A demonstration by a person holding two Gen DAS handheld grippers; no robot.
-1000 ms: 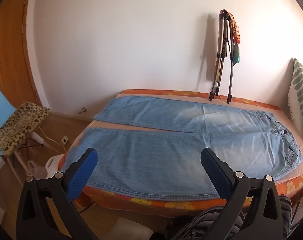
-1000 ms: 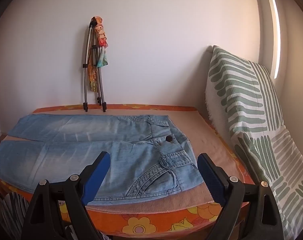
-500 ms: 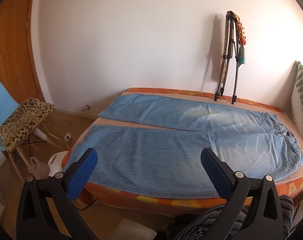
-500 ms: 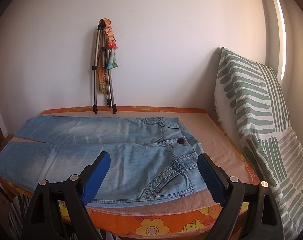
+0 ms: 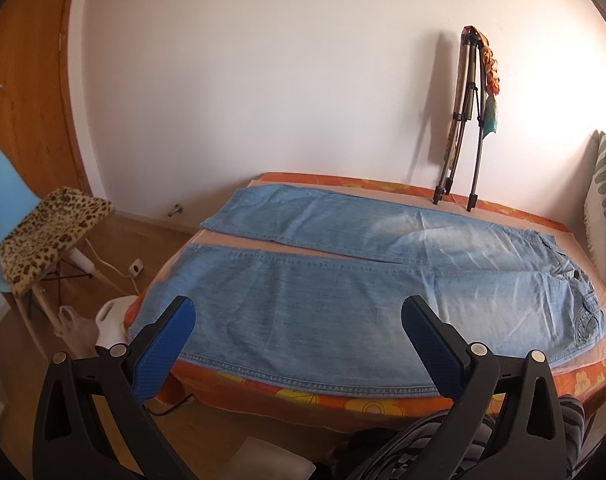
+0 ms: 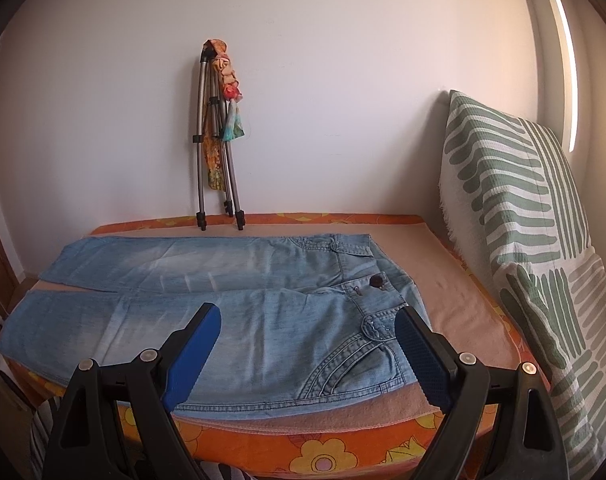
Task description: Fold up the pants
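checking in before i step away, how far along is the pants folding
Done: the jeans lie spread flat on the bed, legs apart, waist at the right by the striped cushion. In hand: nothing; the left gripper and right gripper hang open above the near edge, not touching denim. Left: every fold, starting with bringing one leg over the other.

left gripper and right gripper spread wide, holding nothing
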